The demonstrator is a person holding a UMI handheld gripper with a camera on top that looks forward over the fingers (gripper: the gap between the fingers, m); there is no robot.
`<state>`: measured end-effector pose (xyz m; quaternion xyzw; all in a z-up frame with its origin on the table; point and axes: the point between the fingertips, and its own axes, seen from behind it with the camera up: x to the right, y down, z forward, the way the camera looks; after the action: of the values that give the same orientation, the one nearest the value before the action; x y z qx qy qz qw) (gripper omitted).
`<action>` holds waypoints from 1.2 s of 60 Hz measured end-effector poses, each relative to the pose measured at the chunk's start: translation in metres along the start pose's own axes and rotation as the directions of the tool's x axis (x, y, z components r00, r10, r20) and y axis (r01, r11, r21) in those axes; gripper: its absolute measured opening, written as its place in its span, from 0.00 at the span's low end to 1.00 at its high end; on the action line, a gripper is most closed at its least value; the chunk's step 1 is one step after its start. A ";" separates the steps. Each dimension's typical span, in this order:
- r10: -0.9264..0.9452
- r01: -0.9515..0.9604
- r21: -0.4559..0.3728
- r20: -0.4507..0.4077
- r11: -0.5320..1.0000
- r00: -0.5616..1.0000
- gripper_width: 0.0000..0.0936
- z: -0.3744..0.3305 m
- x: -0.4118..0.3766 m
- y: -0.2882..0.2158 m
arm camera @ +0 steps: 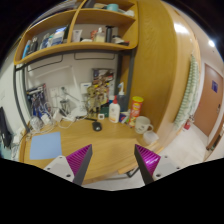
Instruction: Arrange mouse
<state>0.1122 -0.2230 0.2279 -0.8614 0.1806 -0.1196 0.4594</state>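
Gripper view shows your gripper (114,158) held high above the wooden desk (105,145), tilted a little, its two fingers spread wide with nothing between the pads. The mouse (97,126) looks to be the small dark shape well beyond the fingers, near the back of the desk, just in front of a spray bottle (115,108) and an orange-lidded container (136,106); at this distance you cannot be fully sure of its outline. A white mug (142,125) stands to its right and a blue pad (45,147) lies off to the left.

Expect the mouse to be light, rigid and smooth-shelled, so it will likely slide or twist if you pinch it off-centre. Take it across its two long sides, around the middle of the body, with the pads flat against the shell rather than on the curved top.

You are far back and high: judge on bringing the gripper forward and down, and levelling it, before closing. Mind the bottles crowded behind it.
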 end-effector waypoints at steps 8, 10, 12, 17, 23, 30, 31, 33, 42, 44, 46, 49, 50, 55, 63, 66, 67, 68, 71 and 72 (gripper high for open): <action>-0.052 0.054 -0.026 0.089 0.998 0.995 0.92 0.045 -0.039 0.022; -0.059 0.063 -0.029 0.111 0.998 0.992 0.92 0.057 -0.048 0.025; -0.064 0.068 -0.028 0.132 0.997 0.989 0.92 0.070 -0.057 0.027; -0.081 0.089 -0.041 0.174 0.995 0.981 0.92 0.106 -0.073 0.030; -0.109 0.123 -0.059 0.196 0.991 0.975 0.92 0.157 -0.082 0.029; -0.131 0.155 -0.090 0.232 0.984 0.964 0.92 0.223 -0.091 0.027; -0.134 0.160 -0.097 0.236 0.982 0.963 0.92 0.233 -0.092 0.027; -0.137 0.167 -0.106 0.245 0.980 0.960 0.92 0.251 -0.094 0.025; -0.160 0.198 -0.110 0.282 0.974 0.946 0.92 0.329 -0.104 0.018; -0.162 0.201 -0.110 0.287 0.973 0.944 0.91 0.344 -0.106 0.017; -0.163 0.201 -0.104 0.295 0.974 0.942 0.92 0.360 -0.108 0.016; -0.160 0.200 -0.110 0.295 0.974 0.942 0.91 0.378 -0.109 0.015; -0.160 0.201 -0.115 0.293 0.973 0.943 0.91 0.384 -0.109 0.016; -0.159 0.198 -0.111 0.287 0.974 0.945 0.90 0.406 -0.110 0.014; -0.148 0.182 -0.075 0.322 0.981 0.935 0.77 0.422 -0.123 0.009; -0.146 0.177 -0.068 0.329 0.982 0.933 0.66 0.424 -0.126 0.008; -0.145 0.176 -0.066 0.328 0.982 0.934 0.58 0.424 -0.127 0.008; -0.145 0.175 -0.064 0.325 0.983 0.935 0.51 0.424 -0.126 0.008; -0.147 0.173 -0.057 0.312 0.983 0.939 0.51 0.423 -0.126 0.008; -0.149 0.174 -0.055 0.311 0.983 0.939 0.50 0.423 -0.126 0.008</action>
<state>0.1536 0.1426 -0.0163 -0.8995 0.0409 -0.0149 0.4348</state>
